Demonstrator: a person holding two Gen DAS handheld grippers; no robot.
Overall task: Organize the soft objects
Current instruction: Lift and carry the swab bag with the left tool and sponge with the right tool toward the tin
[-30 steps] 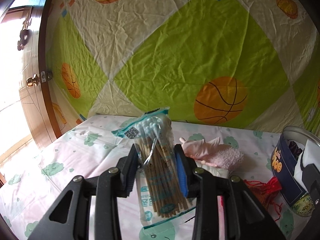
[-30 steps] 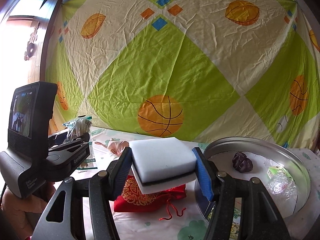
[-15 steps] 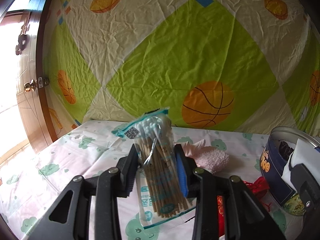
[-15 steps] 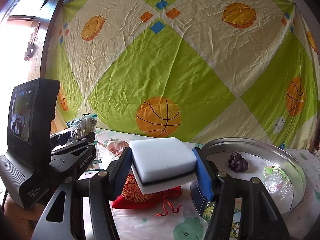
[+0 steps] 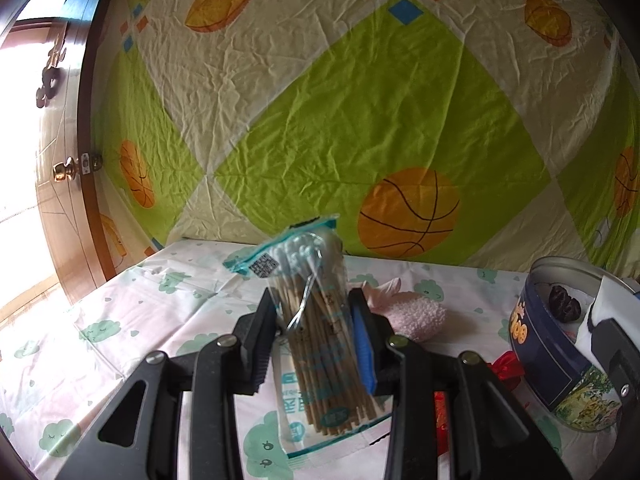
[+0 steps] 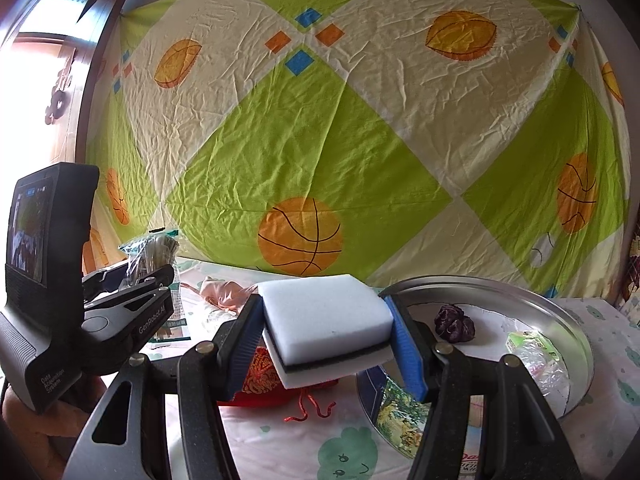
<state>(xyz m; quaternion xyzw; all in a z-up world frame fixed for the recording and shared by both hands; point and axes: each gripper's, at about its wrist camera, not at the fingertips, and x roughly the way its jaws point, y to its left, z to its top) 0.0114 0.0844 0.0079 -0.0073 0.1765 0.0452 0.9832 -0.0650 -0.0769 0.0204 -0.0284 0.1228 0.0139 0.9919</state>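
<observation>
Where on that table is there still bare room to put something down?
The left side of the tablecloth, between the wooden door and the pink sock, lies bare. The right is crowded: red pouch, round tin and both grippers' loads sit close together.

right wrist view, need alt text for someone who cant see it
The right gripper clamps a white sponge beside a round metal tin holding a dark purple item. At left, the left gripper holds a bag of cotton swabs.
</observation>
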